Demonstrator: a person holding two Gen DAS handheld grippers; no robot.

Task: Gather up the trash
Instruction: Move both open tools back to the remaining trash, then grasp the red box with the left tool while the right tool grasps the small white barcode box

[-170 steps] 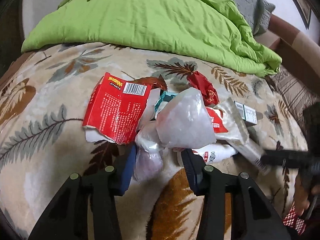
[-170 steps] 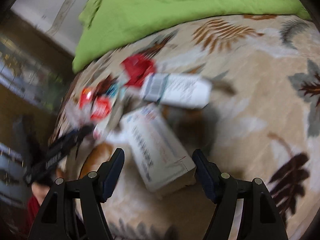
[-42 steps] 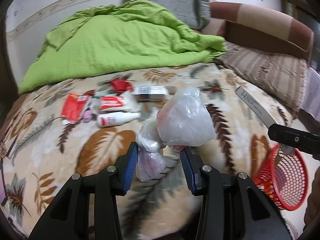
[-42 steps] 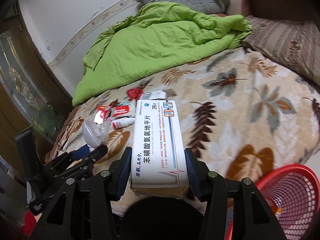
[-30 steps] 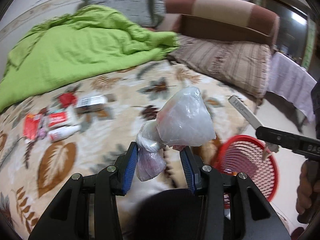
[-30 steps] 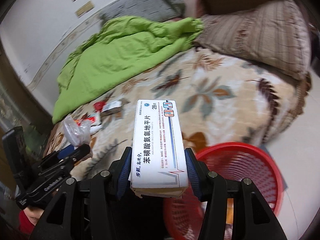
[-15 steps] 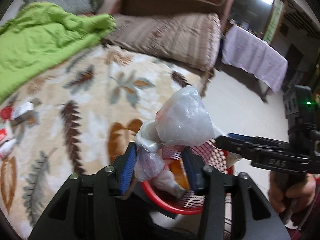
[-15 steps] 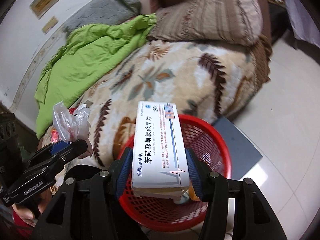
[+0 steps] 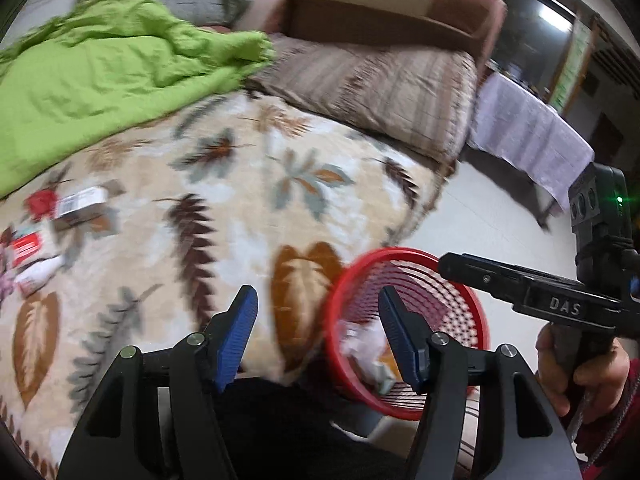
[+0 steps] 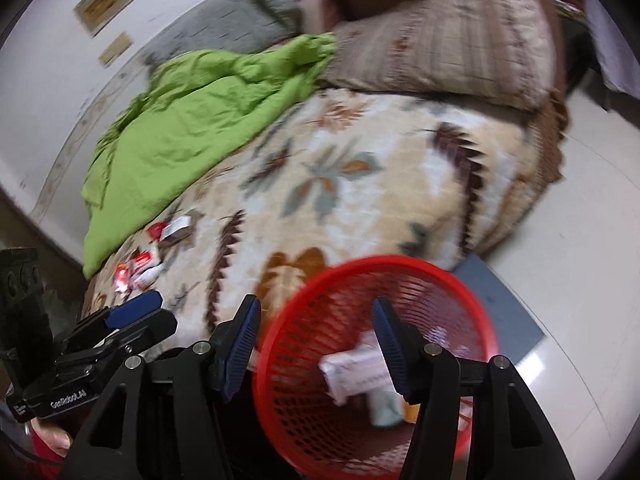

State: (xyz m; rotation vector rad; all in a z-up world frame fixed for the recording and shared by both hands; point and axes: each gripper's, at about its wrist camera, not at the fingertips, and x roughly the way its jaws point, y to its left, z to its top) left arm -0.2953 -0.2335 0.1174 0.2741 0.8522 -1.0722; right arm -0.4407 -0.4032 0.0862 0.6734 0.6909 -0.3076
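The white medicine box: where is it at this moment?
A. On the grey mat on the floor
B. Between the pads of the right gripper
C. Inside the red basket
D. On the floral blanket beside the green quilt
C. In the right wrist view the white medicine box lies inside the red basket, and the right gripper stands open above it with nothing between its pads.

A round red plastic mesh basket (image 10: 288, 364) holds a white printed carton (image 10: 354, 368). The plush cream bedspread (image 9: 248, 216) bears brown, rust and grey-blue leaf prints. A crumpled quilt (image 9: 100, 68) is lime green, and the long cushion (image 9: 380, 84) is brown-and-beige striped.
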